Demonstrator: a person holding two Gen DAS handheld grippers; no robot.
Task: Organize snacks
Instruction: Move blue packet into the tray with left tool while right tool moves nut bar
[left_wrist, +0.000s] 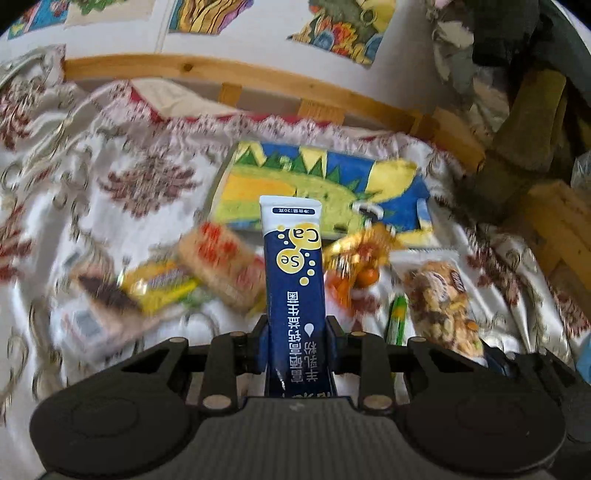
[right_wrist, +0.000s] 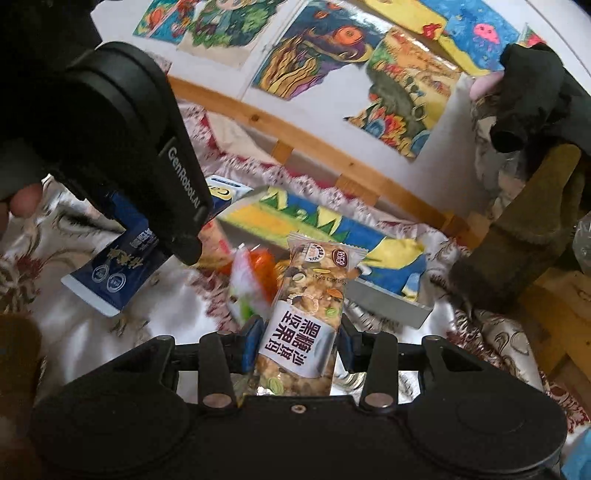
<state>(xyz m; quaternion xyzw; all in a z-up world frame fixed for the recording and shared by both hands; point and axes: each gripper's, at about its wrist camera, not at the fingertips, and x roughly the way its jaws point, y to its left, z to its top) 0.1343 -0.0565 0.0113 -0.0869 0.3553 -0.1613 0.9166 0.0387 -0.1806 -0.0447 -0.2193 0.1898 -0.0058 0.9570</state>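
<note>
Cloth-covered tabletop (left_wrist: 110, 177) bearing loose snacks; painted box (left_wrist: 321, 188) beyond. Left tool (left_wrist: 297, 332) clamps navy sachet (left_wrist: 293, 266); right tool (right_wrist: 295, 339) clamps nut bar (right_wrist: 310, 295) (both aloft). Release low, probably over the box.

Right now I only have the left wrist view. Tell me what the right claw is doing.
Observer: The right claw is shut on a nut bar, with the label facing its camera.
Operator: Report how my sachet sits behind the left claw.
Observer: In the right wrist view, the sachet has its tail end sticking out past the left claw, tilted down to the left.
Operator: Check the painted box's near side.
Observer: The painted box has a plain grey wall on that side.
</note>
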